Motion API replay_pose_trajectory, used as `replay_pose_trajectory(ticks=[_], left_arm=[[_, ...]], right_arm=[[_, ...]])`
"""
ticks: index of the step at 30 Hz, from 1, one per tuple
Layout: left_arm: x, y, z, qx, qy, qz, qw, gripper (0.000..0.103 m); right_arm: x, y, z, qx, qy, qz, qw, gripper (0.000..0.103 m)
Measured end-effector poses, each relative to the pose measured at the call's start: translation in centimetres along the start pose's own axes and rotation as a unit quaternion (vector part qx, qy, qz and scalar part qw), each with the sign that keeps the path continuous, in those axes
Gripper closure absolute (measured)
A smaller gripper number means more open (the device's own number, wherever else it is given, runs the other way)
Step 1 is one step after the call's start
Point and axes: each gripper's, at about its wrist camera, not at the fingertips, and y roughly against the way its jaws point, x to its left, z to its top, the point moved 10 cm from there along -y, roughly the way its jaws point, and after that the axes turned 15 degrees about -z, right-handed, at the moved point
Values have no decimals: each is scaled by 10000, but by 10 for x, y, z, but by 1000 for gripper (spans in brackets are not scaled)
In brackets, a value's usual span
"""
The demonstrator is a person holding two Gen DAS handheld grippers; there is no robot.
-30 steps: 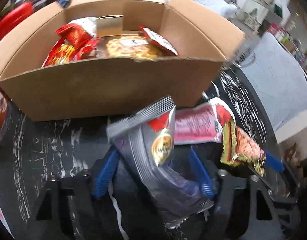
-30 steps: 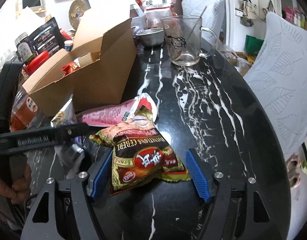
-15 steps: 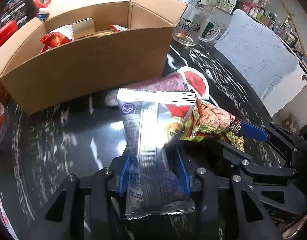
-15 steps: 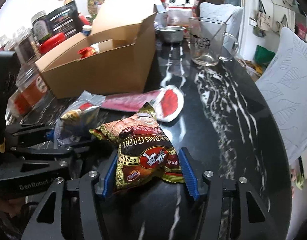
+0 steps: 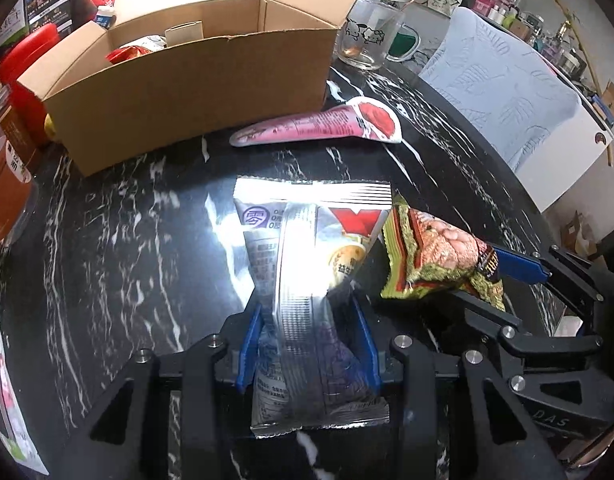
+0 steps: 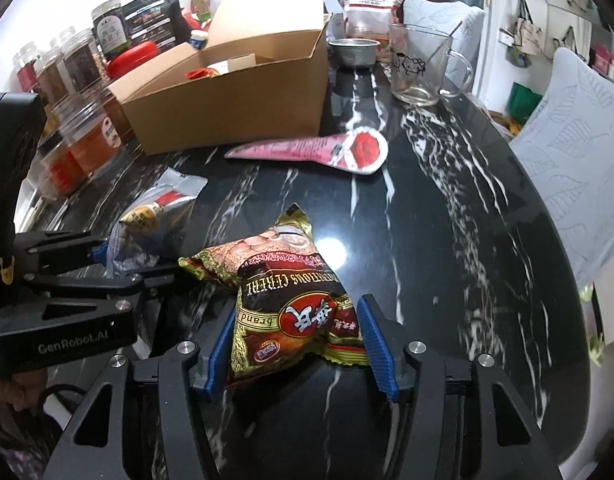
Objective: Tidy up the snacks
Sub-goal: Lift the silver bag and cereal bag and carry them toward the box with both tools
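Observation:
A silver snack packet [image 5: 307, 240] stands between the blue pads of my left gripper [image 5: 307, 320], which is shut on its lower half. Just to the right, my right gripper [image 6: 297, 320] is shut on a gold and brown cereal packet [image 6: 283, 280]. In the right wrist view the silver packet [image 6: 155, 216] and the left gripper [image 6: 107, 256] show at the left. The cereal packet [image 5: 435, 256] and the right gripper [image 5: 491, 280] appear at the right of the left wrist view. A pink packet [image 5: 319, 124] lies flat in front of the open cardboard box [image 5: 195, 76], which holds several snacks.
The black marble table [image 6: 447, 220] curves away at the right, with a pale cushioned chair [image 6: 579, 152] beyond its edge. A glass mug [image 6: 419, 64] and a metal bowl [image 6: 353, 52] stand behind the box. Jars [image 6: 79, 140] line the left side.
Both grippers' jaws narrowed onto their packets, then drew back from the box with them. The pink packet stayed on the table, so it now lies farther ahead.

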Motion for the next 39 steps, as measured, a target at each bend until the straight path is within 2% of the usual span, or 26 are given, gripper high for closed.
replay_pose_trajectory(ticks=[12, 17, 26, 30, 31, 33, 35, 39], left_arm=[[-2, 4, -3, -6, -150, -133, 9998, 62], [-1, 5, -4, 15, -355, 45, 9994, 62], [-2, 2, -3, -8, -527, 103, 9986, 61], [-2, 3, -4, -58, -678, 261, 9973, 61], [-2, 3, -4, -69, -665, 249, 9975, 62], [-1, 3, -3, -84, -659, 225, 9975, 63], [0, 5, -3, -106, -591, 174, 9980, 68], [2, 9, -4, -119, -412, -50, 9991, 69]], right_arm=[[7, -7, -4, 100, -94, 8, 9999, 33], [10, -9, -3, 79, 23, -171, 9998, 33], [10, -11, -2, 14, 92, -206, 9997, 32], [13, -12, -2, -55, 237, -316, 9992, 32], [13, -12, -2, -75, 235, -331, 9991, 32], [13, -12, 0, -136, 192, -315, 9992, 44], [13, -11, 0, -161, 168, -272, 9994, 47], [17, -9, 2, -175, 62, -81, 9998, 51]])
